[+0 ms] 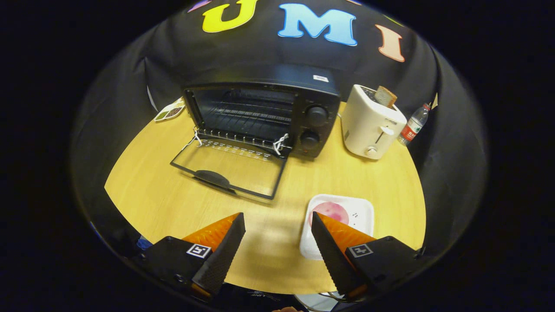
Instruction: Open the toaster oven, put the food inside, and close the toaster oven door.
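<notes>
Food (334, 212), a pink round piece, lies on a white plate (362, 212) near the tabletop's front edge, partly behind the right finger of our gripper (277, 220), whose fingers stand wide apart and hold nothing. Beyond them we see the toaster oven (264, 115) mid-table, its glass door (227, 167) folded flat onto the wooden tabletop (147, 190). Toward the far right edge stands a white toaster (370, 125) holding bread (385, 96), a bottle (414, 125) beside it.
</notes>
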`<action>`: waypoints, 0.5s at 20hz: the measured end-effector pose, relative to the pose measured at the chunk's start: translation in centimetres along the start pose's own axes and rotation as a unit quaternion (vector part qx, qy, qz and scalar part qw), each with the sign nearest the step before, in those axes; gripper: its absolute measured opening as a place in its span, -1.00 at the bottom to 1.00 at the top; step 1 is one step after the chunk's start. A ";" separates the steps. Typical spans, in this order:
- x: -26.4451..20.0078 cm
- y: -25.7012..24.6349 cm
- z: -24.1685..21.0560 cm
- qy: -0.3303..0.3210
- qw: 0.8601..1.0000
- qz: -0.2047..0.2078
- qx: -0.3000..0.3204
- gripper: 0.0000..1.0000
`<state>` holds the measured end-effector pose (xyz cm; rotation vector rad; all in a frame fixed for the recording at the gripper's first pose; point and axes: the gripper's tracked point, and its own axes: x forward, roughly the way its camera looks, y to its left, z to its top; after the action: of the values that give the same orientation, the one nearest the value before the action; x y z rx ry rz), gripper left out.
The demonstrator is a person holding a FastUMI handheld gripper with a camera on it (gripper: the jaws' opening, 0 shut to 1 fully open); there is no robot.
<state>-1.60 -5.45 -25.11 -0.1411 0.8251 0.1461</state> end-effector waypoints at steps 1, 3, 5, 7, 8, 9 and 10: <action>0.0 -1.3 -0.3 0.004 1.000 -0.001 0.005 0.98; -0.1 -3.7 -0.9 0.015 1.000 0.001 0.022 0.98; -0.2 -6.2 -1.4 0.027 0.999 0.005 0.034 0.98; 0.1 -9.1 -1.8 0.033 0.999 0.005 0.032 0.98; 0.3 -10.5 -2.2 0.039 0.999 0.004 0.030 0.98; 0.4 -11.7 -2.8 0.047 0.998 0.005 0.033 0.98; 0.5 -13.0 -3.2 0.052 0.998 0.008 0.041 0.97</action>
<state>-1.13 -18.70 -26.76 -0.0649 0.9349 0.1213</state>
